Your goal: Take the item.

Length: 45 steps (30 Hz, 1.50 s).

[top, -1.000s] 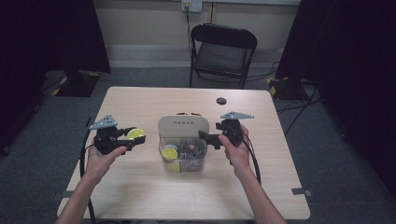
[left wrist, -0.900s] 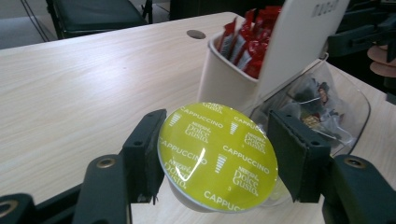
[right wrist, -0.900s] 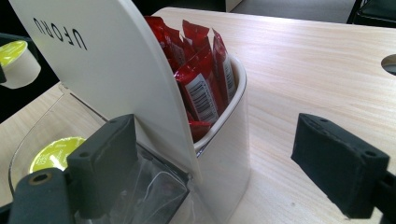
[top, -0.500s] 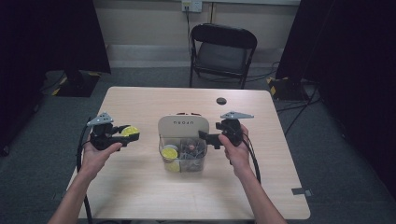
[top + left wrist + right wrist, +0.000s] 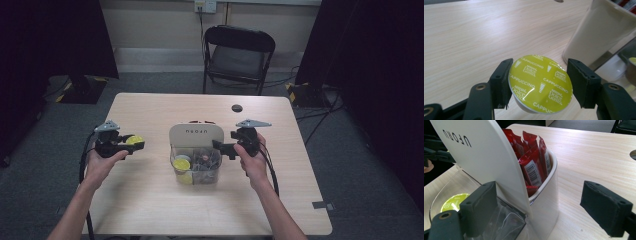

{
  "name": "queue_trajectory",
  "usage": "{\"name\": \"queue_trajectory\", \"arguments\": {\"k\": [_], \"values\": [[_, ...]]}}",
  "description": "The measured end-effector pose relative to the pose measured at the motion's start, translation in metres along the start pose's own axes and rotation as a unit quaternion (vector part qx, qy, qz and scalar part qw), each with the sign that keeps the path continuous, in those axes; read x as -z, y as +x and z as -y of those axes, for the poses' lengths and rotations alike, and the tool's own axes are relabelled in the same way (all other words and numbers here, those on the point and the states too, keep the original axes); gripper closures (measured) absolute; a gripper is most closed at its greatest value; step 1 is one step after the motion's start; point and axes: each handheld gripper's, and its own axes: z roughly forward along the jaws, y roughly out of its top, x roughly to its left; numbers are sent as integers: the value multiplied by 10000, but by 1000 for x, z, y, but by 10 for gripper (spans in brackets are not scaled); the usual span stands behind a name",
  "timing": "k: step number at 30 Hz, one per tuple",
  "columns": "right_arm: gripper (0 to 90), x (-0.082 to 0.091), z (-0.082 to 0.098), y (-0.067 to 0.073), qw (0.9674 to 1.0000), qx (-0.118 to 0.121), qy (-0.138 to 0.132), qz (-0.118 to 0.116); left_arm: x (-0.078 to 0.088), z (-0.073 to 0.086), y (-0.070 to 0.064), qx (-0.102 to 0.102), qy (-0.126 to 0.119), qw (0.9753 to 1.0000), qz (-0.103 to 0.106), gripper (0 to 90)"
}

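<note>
A yellow-green Cappuccino capsule hangs a little above the table, and my left gripper is shut on its rim. In the high view this gripper and capsule are left of the white-and-clear holder. My right gripper is at the holder's right end. Its jaws stand open astride the corner of the white wall, and the right jaw is clear of it. Red sachets stand in the white back part. A yellow capsule lies in the clear front bin.
A small black round object lies on the far part of the table. A black folding chair stands behind the table. Cables trail from both grippers toward the front edge.
My left gripper has carried the capsule leftward, away from the holder, and slightly lower. The right gripper has kept still at the holder.
</note>
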Motion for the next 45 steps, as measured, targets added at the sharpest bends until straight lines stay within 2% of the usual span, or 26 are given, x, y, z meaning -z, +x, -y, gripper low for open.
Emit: {"name": "queue_trajectory", "arguments": {"k": [3,5,9,11,17,21,25,31,34,37,39,42,45], "values": [[134,0,0,0,10000,11,-3,4,-2,3,5,53,40,10000,-32,399],[134,0,0,0,10000,3,-3,3,-5,8,10,166,77,9998,-56,399],[134,0,0,0,10000,4,1,3,-9,14,15,198,180,9996,-88,399],[134,-1,0,1,10000,-6,4,17,-13,20,18,323,185,9992,-114,399],[134,-1,1,0,10000,-5,20,0,-18,27,26,397,333,9985,-174,399],[134,-1,1,0,10000,-8,22,2,-21,29,26,430,365,9982,-195,398],[134,-1,1,0,10000,-17,21,-17,-26,32,22,350,471,9981,-174,398],[134,-3,1,1,10000,-8,40,-21,-34,38,24,435,545,9973,-219,397],[133,-3,1,1,10000,-7,42,-25,-36,41,23,483,499,9973,-230,396],[133,-3,1,1,10000,-2,42,-29,-36,40,24,642,479,9964,-277,393],[133,-3,1,1,10000,-5,41,-31,-36,40,24,631,456,9967,-236,390],[134,-3,1,1,10000,-2,41,-21,-36,40,24,655,471,9965,-238,296],[134,-4,1,2,10000,0,44,-23,-33,40,24,648,438,9968,-160,268]]}}
